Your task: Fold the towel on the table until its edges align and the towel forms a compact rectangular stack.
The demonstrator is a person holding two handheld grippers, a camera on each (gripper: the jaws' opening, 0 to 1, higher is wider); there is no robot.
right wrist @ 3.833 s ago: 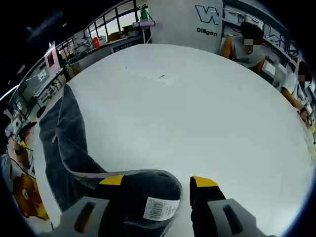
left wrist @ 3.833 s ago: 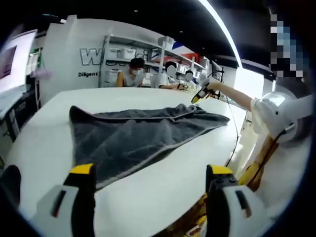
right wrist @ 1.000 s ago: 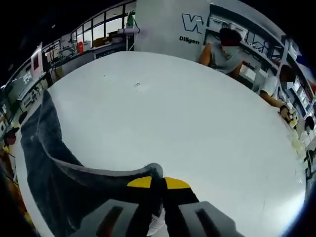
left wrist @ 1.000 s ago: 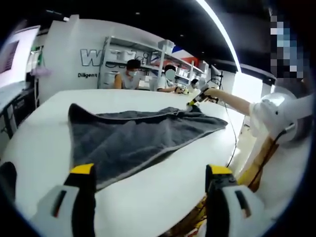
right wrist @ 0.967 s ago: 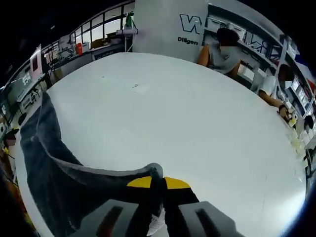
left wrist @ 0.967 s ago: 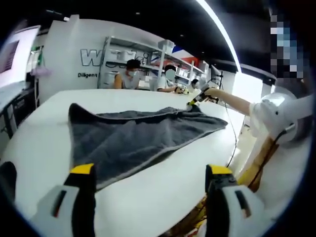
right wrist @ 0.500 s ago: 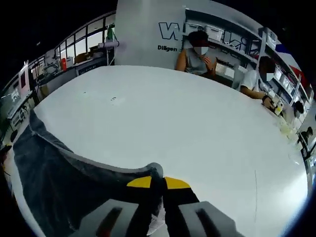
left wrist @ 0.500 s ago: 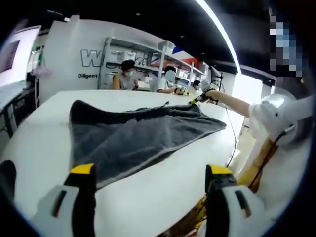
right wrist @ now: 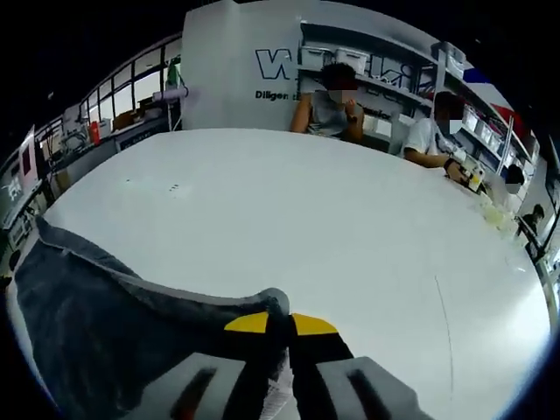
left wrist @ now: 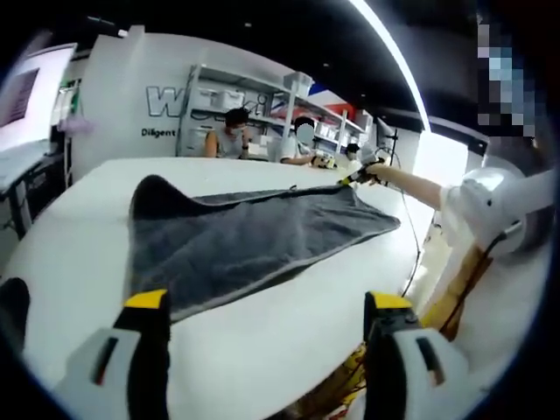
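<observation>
Right hand-held gripper (right wrist: 280, 325) clamps the towel (right wrist: 105, 324) corner — left hand-held gripper (left wrist: 262, 302) gapes, empty.

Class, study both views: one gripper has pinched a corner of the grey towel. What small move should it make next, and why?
Probably carry that corner across toward the opposite edge. The right gripper is shut on the towel, which lies spread in a single layer on the white table, while the left gripper hangs open off the cloth.
</observation>
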